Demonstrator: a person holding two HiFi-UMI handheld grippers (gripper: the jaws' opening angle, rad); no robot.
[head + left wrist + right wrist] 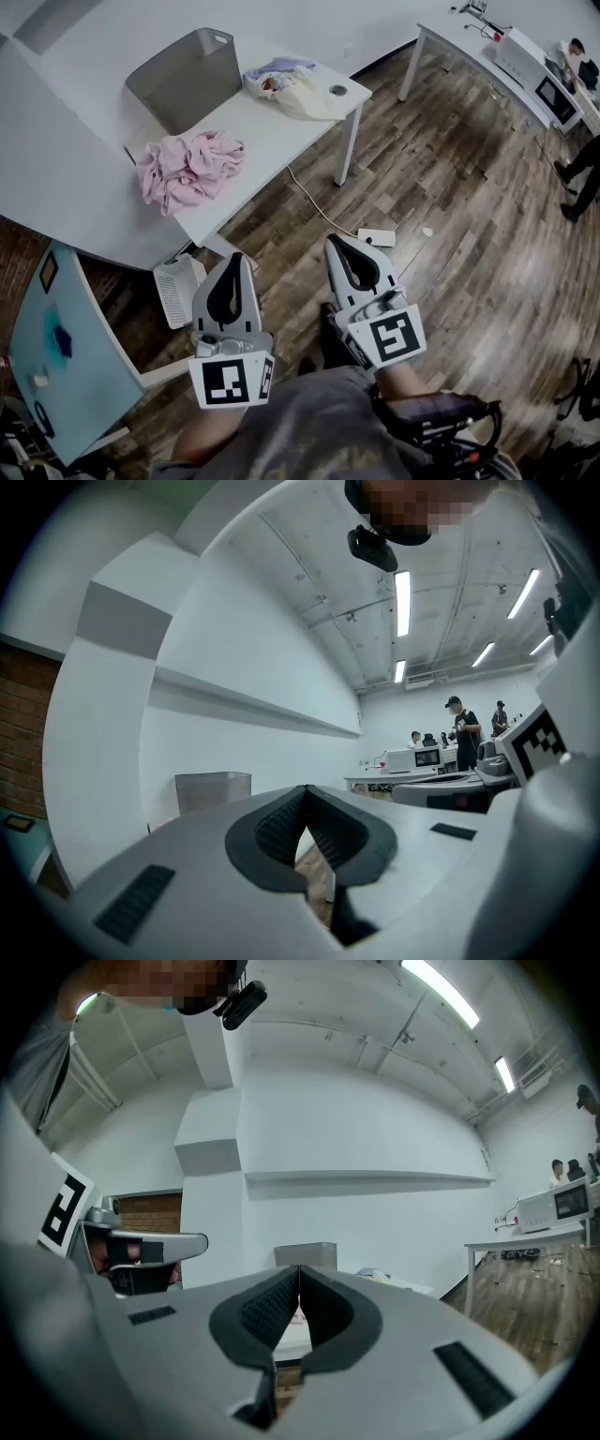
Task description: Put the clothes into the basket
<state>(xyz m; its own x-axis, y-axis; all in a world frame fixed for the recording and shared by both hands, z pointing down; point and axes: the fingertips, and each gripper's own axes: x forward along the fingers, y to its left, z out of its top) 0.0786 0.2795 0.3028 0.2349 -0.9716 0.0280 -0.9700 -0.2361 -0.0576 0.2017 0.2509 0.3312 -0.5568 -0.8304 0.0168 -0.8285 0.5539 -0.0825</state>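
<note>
Head view: pink clothes [190,167] on table [281,136] just beside basket [187,75], none inside; left gripper [236,257], right gripper [336,240] well apart from basket. Left gripper view: jaws together, empty; right gripper view: same. Likely approach step; next: reach pile, part jaws.

The clothes [190,167] are pink, basket [187,80] grey, table [272,133] white, bundle [292,89] perhaps cream.
</note>
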